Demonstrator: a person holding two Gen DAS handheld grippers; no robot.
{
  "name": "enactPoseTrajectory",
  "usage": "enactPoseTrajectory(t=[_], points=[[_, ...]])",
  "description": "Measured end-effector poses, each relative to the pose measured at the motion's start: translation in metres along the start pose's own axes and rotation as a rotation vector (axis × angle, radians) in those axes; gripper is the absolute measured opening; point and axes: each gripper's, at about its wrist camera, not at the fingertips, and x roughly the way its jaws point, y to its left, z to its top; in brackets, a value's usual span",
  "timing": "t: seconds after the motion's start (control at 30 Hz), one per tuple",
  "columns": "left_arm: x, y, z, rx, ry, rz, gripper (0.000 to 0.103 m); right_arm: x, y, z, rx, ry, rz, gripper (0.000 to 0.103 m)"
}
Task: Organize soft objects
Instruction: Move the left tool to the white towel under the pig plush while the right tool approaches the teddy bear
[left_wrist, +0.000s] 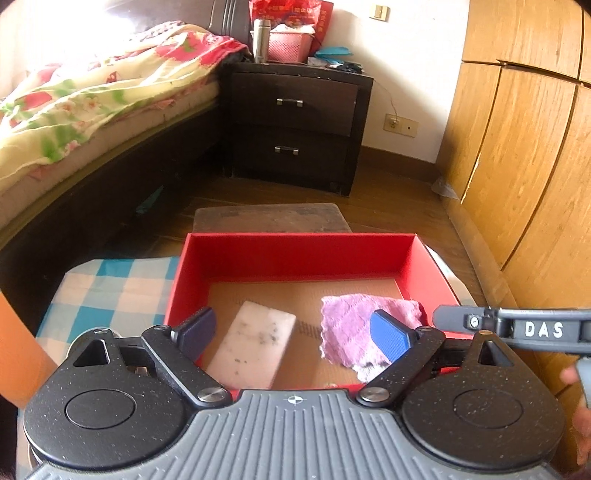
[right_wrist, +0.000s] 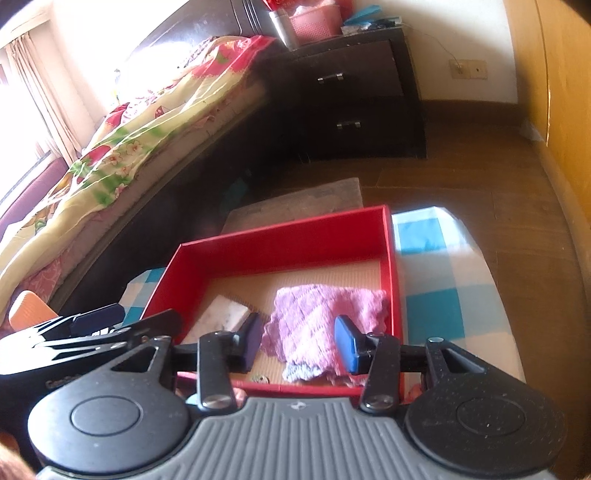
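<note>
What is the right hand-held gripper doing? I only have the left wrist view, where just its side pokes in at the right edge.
Observer: The right hand-held gripper is open and empty, pointed at the pink cloth in the red box.
Operator: Is there any surface to the right of that box?
Observer: Yes, the blue checked cloth carries on past the box's right wall.
Operator: What lies beyond the bed?
Observer: A curtain hangs beside a bright window.
</note>
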Motion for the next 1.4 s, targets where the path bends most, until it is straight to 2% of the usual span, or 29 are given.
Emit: enactPoseTrajectory(t=[0.33,0.53,0.8,1.17,1.4], points=[[-0.023,0.003,-0.011,0.006,0.017,-0.030,0.089,-0.010,0.004,-0.004,0.001,0.003,0.036,0.025],[-0.042,0.007,-0.033,-0.030,0.061,-0.064,0.090,-0.012,0.012,-0.014,-0.007,0.030,0.054,0.025],[-0.054,0.009,-0.054,-0.041,0.091,-0.067,0.090,-0.018,0.016,-0.028,-0.016,0.043,0.062,0.025],[-0.063,0.012,-0.063,-0.044,0.097,-0.067,0.090,-0.023,0.002,-0.066,0.007,0.150,0.024,0.026],[-0.076,0.017,-0.074,-0.057,0.104,-0.064,0.090,-0.025,0.011,-0.082,-0.052,0.161,0.002,0.036]])
